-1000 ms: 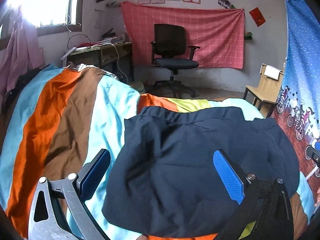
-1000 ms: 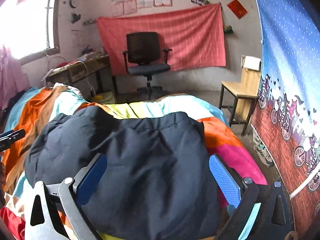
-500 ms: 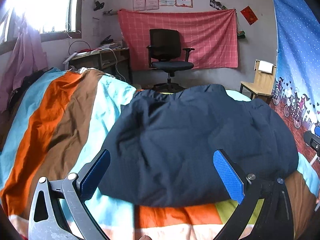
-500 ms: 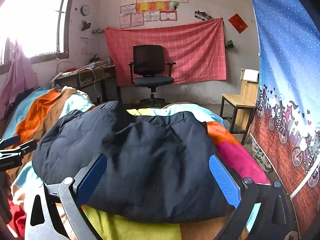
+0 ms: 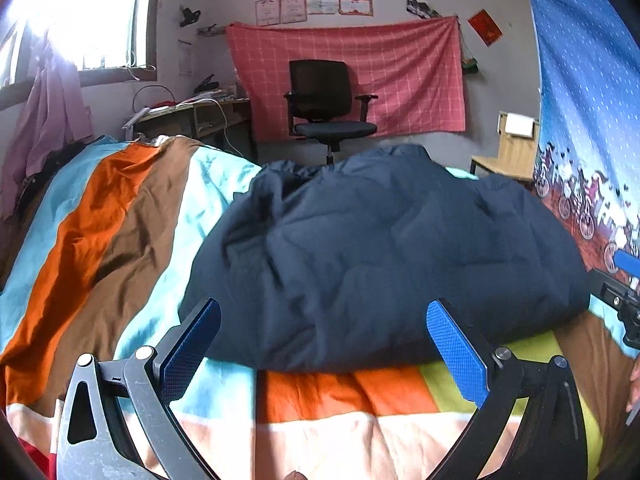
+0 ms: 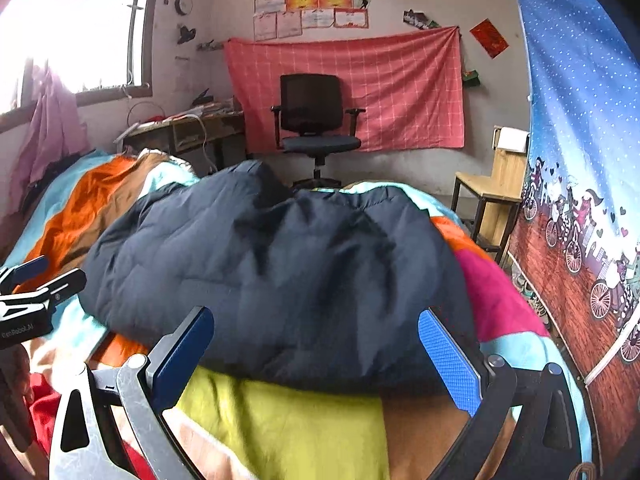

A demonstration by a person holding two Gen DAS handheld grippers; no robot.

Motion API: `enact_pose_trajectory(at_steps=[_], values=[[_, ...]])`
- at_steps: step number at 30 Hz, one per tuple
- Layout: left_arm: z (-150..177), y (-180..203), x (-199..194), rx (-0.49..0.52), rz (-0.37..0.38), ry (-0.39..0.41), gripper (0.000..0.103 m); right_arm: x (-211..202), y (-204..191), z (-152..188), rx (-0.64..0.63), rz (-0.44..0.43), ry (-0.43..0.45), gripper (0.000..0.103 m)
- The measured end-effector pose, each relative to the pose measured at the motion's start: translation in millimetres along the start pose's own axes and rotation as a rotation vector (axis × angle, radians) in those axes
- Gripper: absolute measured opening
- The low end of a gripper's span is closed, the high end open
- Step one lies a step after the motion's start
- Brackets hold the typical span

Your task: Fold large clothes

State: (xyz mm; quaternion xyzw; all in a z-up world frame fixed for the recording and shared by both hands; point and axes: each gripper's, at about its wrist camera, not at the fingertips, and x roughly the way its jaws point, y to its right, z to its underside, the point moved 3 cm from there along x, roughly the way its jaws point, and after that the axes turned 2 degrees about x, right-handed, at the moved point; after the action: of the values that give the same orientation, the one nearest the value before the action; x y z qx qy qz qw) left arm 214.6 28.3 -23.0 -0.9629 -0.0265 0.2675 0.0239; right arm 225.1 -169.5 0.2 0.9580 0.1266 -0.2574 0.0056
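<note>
A large dark navy padded jacket [image 5: 380, 248] lies folded in a thick bundle on the striped bedspread [image 5: 120, 220]; it also shows in the right wrist view [image 6: 288, 280]. My left gripper [image 5: 322, 340] is open and empty, just short of the jacket's near edge. My right gripper [image 6: 316, 348] is open and empty, at the jacket's near edge on its right side. The right gripper's tip shows at the right edge of the left wrist view [image 5: 620, 292], and the left gripper shows at the left edge of the right wrist view [image 6: 28, 300].
A black office chair [image 5: 324, 108] stands past the foot of the bed before a red cloth on the wall. A cluttered desk [image 5: 192, 116] is at the back left, a wooden chair [image 5: 508, 152] at the back right. A blue patterned curtain [image 5: 588, 120] hangs along the right side.
Both grippers have drawn back toward me and lowered. The jacket now lies farther ahead and looks bunched higher, with more bedspread showing in front of it.
</note>
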Motion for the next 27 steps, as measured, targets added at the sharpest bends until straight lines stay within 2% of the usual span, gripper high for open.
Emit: enact_pose_trajectory(at_steps=[7,27], values=[[15,6,0,0.023,0.008,-0.014,0.101,-1,-8,14,-0.031,-0.010,-0.023,0.103],[29,9,12,0.051,-0.002,-0.073,0.101,11,-2,31,0.006,-0.012,-0.111,0.103]])
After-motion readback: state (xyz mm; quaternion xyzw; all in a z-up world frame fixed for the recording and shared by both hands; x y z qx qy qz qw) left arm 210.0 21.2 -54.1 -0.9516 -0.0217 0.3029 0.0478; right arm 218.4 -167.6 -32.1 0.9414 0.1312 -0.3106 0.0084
